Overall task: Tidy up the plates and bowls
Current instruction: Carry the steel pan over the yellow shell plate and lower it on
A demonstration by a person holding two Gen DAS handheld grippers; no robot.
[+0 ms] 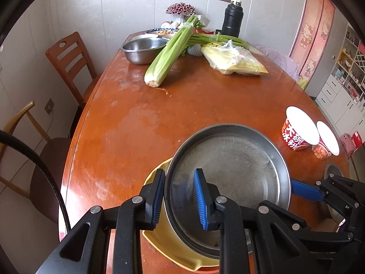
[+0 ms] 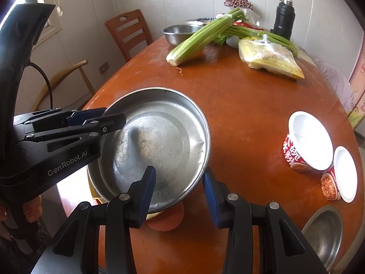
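Metal pan (image 2: 157, 146) over a plate (image 1: 159, 239) at the table's (image 1: 205, 100) near edge
Celery (image 1: 170, 50) and a steel bowl (image 1: 143, 49) lie behind; two cups (image 2: 308, 141) right

The left claw (image 2: 100, 116) had the words "GenRobot.AI" in pale letters on its black body, seen from the right wrist view. The red and white noodle cup (image 1: 298, 132) on the worktop (image 1: 205, 105) carried big white Chinese signs on its red side; they looked like "大碗" and "米粉". The same cup showed in the other view, but there its signs were turned and hard to read. The small cup (image 2: 340, 175) beside it had no words that could be read.
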